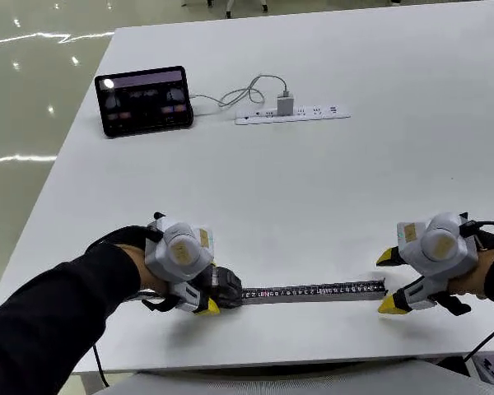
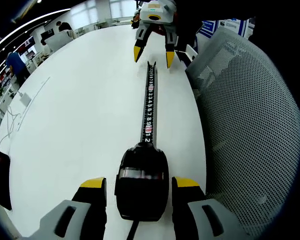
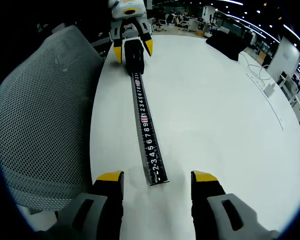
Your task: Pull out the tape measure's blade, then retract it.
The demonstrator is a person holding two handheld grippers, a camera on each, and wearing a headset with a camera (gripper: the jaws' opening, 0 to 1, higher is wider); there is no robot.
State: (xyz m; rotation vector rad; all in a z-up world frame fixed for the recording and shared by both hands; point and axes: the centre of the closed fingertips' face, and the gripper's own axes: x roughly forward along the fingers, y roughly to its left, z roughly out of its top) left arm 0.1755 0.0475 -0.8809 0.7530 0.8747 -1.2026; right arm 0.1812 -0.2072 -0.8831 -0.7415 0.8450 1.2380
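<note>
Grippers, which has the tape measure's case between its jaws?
The left gripper: the black case sits between its jaws. The right gripper stands open past the blade's tip.

A wide white table (image 1: 337, 189) stands on a glossy pale floor (image 1: 25, 107) that mirrors streaks of light, a grey mesh chair (image 3: 45, 115) sits at its near edge, and beyond it lies an open office with distant furniture (image 3: 182, 20) under ceiling strip lights (image 2: 35, 21)
</note>
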